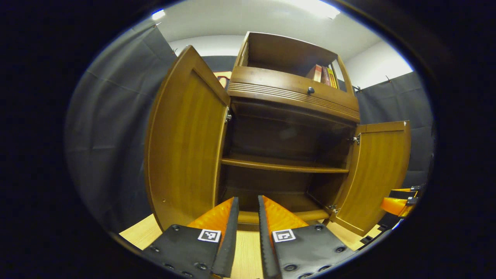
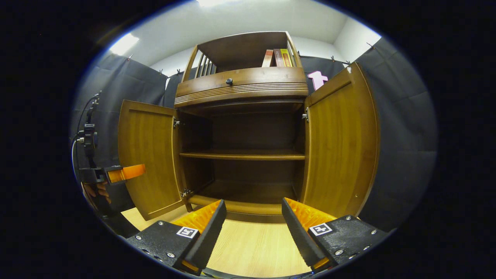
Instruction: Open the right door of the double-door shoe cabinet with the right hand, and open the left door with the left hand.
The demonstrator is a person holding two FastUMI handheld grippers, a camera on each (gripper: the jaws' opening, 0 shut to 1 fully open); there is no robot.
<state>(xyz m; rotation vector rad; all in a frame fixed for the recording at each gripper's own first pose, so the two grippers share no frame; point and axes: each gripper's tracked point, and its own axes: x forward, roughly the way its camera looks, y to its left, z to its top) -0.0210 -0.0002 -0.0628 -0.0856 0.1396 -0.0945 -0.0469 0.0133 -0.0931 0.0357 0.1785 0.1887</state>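
Left tool (image 1: 248, 209) nearly closed, right tool (image 2: 254, 213) wide, both cabinet doors (image 2: 149, 155) open.

Shoe cabinet (image 2: 248, 128) showing glossy brown wood grain, black drawer knob (image 2: 229, 81); floor (image 2: 252, 244) showing pale light wood; books (image 2: 277, 57) showing red, yellow.

Pale wooden floor (image 2: 252, 248) beneath the jaws; dark cloth wall (image 1: 112, 128) behind; white ceiling (image 2: 248, 19) with bright lights (image 1: 316, 7) above.

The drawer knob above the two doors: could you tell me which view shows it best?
The right gripper view: the drawer knob faces the camera nearly head-on, centred on the drawer front. In the left gripper view the knob appears from an angle, on a slanting front.
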